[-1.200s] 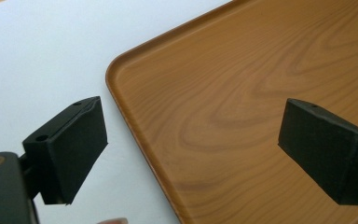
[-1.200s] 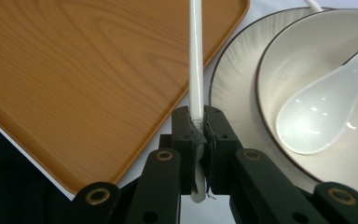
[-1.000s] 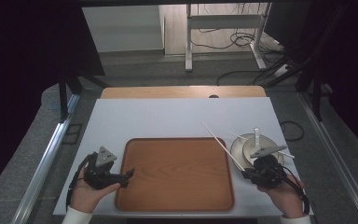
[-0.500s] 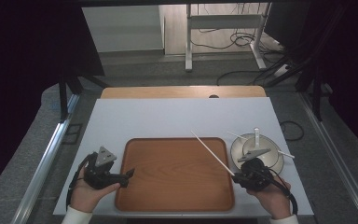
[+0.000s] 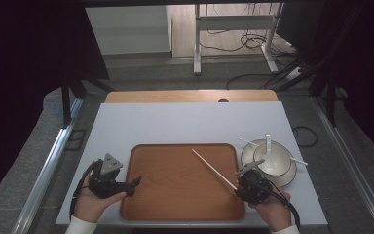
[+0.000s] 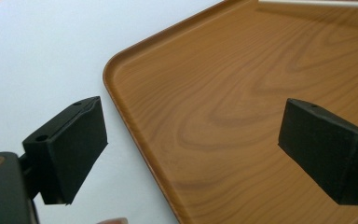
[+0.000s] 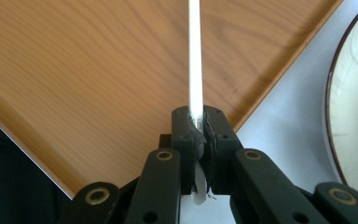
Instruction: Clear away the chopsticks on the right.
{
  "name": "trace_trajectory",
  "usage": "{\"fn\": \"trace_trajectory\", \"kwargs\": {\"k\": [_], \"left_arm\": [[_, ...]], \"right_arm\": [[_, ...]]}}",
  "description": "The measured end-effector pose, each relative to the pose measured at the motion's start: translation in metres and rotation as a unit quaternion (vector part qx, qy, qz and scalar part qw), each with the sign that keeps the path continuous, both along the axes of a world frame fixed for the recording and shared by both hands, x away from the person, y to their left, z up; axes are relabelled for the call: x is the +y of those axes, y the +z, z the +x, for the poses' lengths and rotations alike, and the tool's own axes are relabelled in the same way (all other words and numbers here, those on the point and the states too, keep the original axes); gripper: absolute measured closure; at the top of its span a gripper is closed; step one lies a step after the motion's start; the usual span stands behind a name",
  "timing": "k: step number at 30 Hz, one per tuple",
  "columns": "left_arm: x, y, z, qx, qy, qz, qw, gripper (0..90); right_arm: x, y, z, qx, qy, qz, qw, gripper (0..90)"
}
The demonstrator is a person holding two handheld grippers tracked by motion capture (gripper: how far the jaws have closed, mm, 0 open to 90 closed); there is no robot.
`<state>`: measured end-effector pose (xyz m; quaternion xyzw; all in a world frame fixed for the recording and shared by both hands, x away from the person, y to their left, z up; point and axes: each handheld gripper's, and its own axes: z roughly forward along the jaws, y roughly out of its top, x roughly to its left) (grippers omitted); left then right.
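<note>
We see right gripper (image 5: 237, 187) pinching white chopstick (image 5: 213, 169), slanted over wooden tray (image 5: 175, 214) | left gripper (image 5: 135, 183) jaws spread at tray's left rim | bowl (image 5: 272, 158) just right of tray

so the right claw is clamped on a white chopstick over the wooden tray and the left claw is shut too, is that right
Not quite. The left claw is open: the left gripper view shows its jaws wide apart with nothing between them. The right claw is indeed clamped on the white chopstick over the wooden tray.

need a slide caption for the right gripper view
Right tongs shut on a white chopstick that reaches out over the wooden tray, with a plate at the right edge.
</note>
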<state>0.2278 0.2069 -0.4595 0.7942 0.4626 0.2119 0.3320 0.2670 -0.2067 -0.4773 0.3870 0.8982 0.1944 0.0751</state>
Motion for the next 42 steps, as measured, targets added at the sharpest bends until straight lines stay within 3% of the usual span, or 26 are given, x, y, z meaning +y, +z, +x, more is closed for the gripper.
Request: {"fn": "trace_trajectory", "kwargs": {"k": [16,21,25,28,31,34,37,40,42], "left_arm": [[-0.002,0.000,0.000,-0.001,-0.002,0.001,1.0000,7.3],[-0.001,0.000,0.000,0.000,-0.002,0.002,1.0000,7.3],[-0.002,0.000,0.000,-0.002,-0.001,0.002,1.0000,7.3],[-0.002,0.000,-0.001,-0.002,-0.002,0.003,1.0000,7.3],[-0.002,0.001,-0.001,-0.002,-0.001,0.002,1.0000,7.3],[-0.001,0.001,-0.001,-0.002,-0.001,0.004,1.0000,7.3],[0.000,0.002,-0.001,-0.003,-0.002,0.004,1.0000,7.3],[0.000,0.002,0.000,-0.003,-0.001,0.005,1.0000,7.3],[0.000,0.002,0.000,-0.003,-0.001,0.005,1.0000,7.3]], "right_arm": [[0.017,-0.014,-0.004,0.023,0.021,-0.048,0.9984,83.3],[0.018,-0.014,-0.005,0.024,0.025,-0.051,0.9981,82.5],[0.019,-0.014,-0.006,0.024,0.030,-0.053,0.9979,77.5],[0.020,-0.012,-0.007,0.025,0.039,-0.047,0.9978,65.6],[0.020,-0.003,-0.008,-0.004,0.045,-0.029,0.9986,53.9],[0.021,0.006,-0.010,-0.037,0.046,-0.002,0.9983,47.7],[0.025,0.009,-0.010,-0.064,0.050,0.005,0.9967,43.9],[0.030,0.010,-0.007,-0.070,0.051,0.021,0.9960,42.7],[0.035,0.010,-0.004,-0.078,0.054,0.035,0.9949,46.4]]}}
